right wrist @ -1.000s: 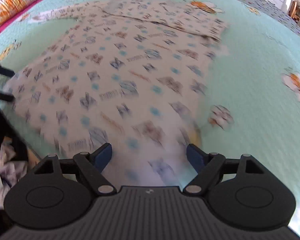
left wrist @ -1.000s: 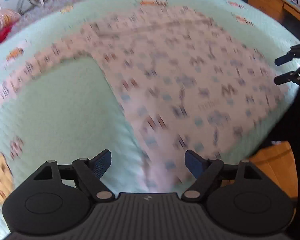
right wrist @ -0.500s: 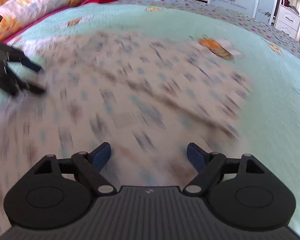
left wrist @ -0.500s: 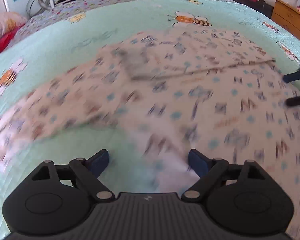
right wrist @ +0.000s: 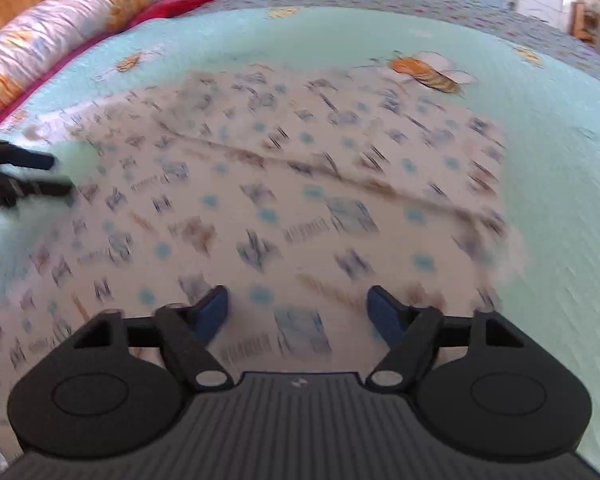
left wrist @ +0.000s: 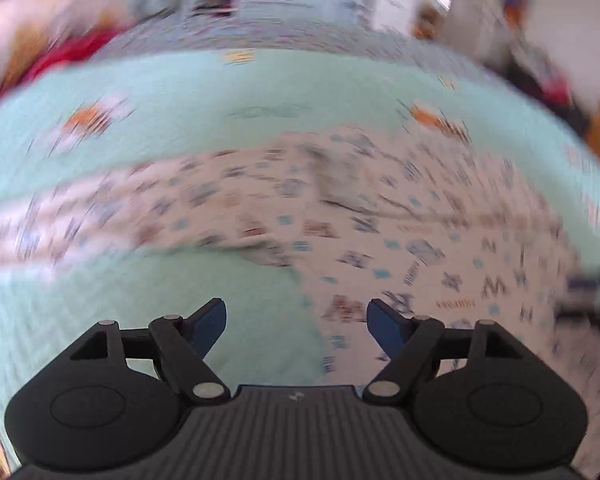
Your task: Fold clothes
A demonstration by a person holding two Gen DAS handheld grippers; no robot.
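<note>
left wrist view: the left gripper (left wrist: 296, 322) is wide open, with nothing between its blue pads (left wrist: 208, 324). it hangs over the bed (left wrist: 140, 128), which has a mint green cover. the shirt (left wrist: 380, 240) lies flat on the cover. it is white with small blue and brown prints. its body fills the right side of the picture, and one sleeve (left wrist: 100, 216) runs out to the left. the shirt's near left edge passes just under the gap in the gripper, so the left pad is over bare cover and the right pad is over cloth. at the far right edge the right gripper (left wrist: 592, 292) shows as a dark smear (this whole picture is very blurry). a red thing (left wrist: 64, 56) lies at the far left of the bed.

right wrist view: the right gripper (right wrist: 298, 314) is wide open too and holds nothing. it hangs over the near part of the shirt (right wrist: 280, 200). a fold line (right wrist: 300, 168) runs across the shirt from left to right, with a flap lying on top past it. a bee picture (right wrist: 428, 70) on the cover sits just past the shirt's far right corner. the left gripper (right wrist: 24, 176) pokes in at the left edge, open, by the shirt's left side. a long flowery pillow (right wrist: 80, 28) lies along the far left of the bed.
</note>
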